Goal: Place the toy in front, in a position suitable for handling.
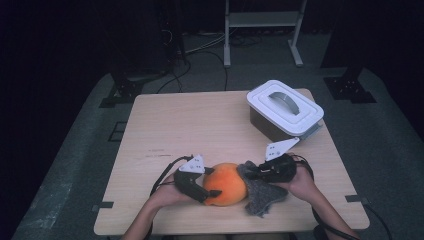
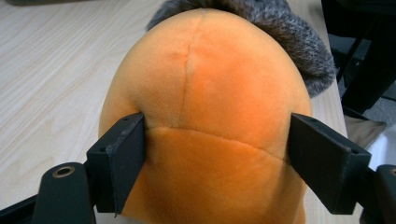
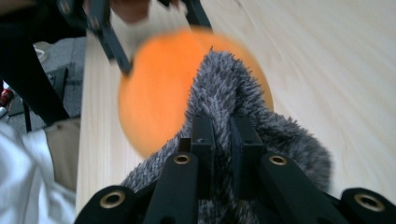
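Note:
An orange plush ball [image 1: 229,183] rests on the wooden table [image 1: 190,120] near its front edge. My left gripper [image 1: 212,182] comes at it from the left. In the left gripper view the two black pads [image 2: 122,154] press into the ball's [image 2: 210,88] sides, so the left gripper [image 2: 217,154] is shut on it. A grey fuzzy cloth [image 1: 260,192] lies against the ball's right side and drapes onto the table. My right gripper [image 1: 252,172] is shut on a fold of that cloth [image 3: 224,79], its jaws [image 3: 223,123] nearly together, with the ball [image 3: 159,98] just behind.
A white lidded box [image 1: 285,107] with a grey handle stands at the back right of the table. The table's front edge runs just below both hands. Bare wood stretches across the left and middle. Dark stands and cables sit on the floor beyond.

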A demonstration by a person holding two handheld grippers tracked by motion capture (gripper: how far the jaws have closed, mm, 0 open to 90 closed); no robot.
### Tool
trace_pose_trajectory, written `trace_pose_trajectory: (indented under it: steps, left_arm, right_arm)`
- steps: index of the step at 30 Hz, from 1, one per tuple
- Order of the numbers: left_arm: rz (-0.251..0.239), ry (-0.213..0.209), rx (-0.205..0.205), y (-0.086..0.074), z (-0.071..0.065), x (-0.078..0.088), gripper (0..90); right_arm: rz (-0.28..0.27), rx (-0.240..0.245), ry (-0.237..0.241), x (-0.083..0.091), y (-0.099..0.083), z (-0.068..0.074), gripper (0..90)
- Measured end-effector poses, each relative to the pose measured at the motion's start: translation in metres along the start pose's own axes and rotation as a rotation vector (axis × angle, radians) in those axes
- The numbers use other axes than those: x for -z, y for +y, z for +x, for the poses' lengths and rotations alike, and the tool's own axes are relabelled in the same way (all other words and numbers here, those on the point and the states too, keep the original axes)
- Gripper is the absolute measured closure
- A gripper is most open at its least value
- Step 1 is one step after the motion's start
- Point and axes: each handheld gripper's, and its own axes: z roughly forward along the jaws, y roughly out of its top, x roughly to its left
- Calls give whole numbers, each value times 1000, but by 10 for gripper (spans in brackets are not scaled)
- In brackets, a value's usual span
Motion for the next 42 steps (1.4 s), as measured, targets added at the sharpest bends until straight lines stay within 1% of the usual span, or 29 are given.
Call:
trace_pose_trajectory:
  steps: [2, 4, 6, 7, 8, 9, 10, 11, 12, 13, 15, 18, 20, 23, 25, 28, 30, 31, 33, 34, 35, 37, 38, 40, 41, 42]
  left_arm:
    - [5, 10, 2, 2, -1, 2, 167]
    - [4, 9, 19, 3, 2, 5, 125]
    - [-18, 3, 42, 4, 4, 6, 106]
    - [-20, 3, 45, 5, 4, 5, 105]
    - [-12, -3, 37, 5, 4, 4, 110]
    - [-3, 0, 19, 5, 2, 3, 151]
    - [4, 3, 13, 5, 1, 2, 180]
    - [7, 1, 17, 5, 1, 1, 213]
    - [16, -3, 16, 4, 1, 0, 232]
    - [15, -3, 17, 4, 1, 0, 255]
    - [12, -6, 20, 2, 3, 1, 271]
    - [9, -15, 35, -2, 6, 2, 285]
    - [3, -19, 40, -4, 7, 3, 285]
    - [-6, -25, 56, -6, 9, 4, 282]
    - [-8, -27, 54, -7, 9, 6, 281]
    - [-11, -34, 42, -7, 8, 6, 274]
    - [-12, -39, 41, -6, 7, 6, 266]
    - [-12, -41, 35, -6, 7, 7, 259]
    - [-9, -47, 34, -5, 7, 9, 222]
    - [-12, -52, 40, -5, 8, 10, 204]
    - [-13, -58, 36, -4, 8, 12, 189]
    - [-26, -60, 29, -3, 10, 15, 185]
    - [-40, -58, 50, -2, 10, 15, 179]
    - [-33, -58, 57, -2, 11, 13, 179]
    - [-24, -54, 54, -2, 10, 10, 190]
    - [-16, -45, 41, -1, 9, 9, 220]
  right_arm:
    - [4, 26, 2, -7, 8, 4, 811]
    - [16, 61, -4, -13, 11, 8, 811]
    - [1, 69, 15, -14, 12, 12, 811]
    - [2, 75, 16, -15, 12, 14, 811]
    - [6, 76, 12, -15, 12, 15, 810]
    - [9, 76, 11, -14, 11, 15, 810]
    - [12, 72, 10, -13, 9, 15, 810]
    - [10, 65, 12, -12, 6, 13, 810]
    - [11, 48, 15, -11, 3, 12, 810]
    - [12, 31, 19, -10, -3, 10, 810]
    - [18, 6, 22, -8, -12, 7, 810]
    - [61, -21, 16, -6, -25, 6, 809]
    - [88, -33, 17, -6, -30, 4, 809]
    - [96, -43, 17, -5, -33, 1, 809]
    - [75, -44, 17, -2, -28, 1, 810]
    - [31, -26, 9, 2, -15, 1, 810]
    - [8, -9, 6, 1, -4, 0, 810]
    - [3, -4, 7, -1, 1, 1, 809]
    - [12, 19, 15, -8, 8, 3, 808]
    - [21, 27, 15, -11, 9, 4, 808]
    - [33, 43, 19, -15, 9, 5, 808]
    - [42, 55, 36, -17, 8, 7, 809]
    - [48, 63, 44, -17, 7, 8, 808]
    - [54, 63, 45, -15, 6, 8, 808]
    - [55, 65, 40, -14, 7, 8, 808]
    - [54, 69, 31, -13, 9, 9, 809]
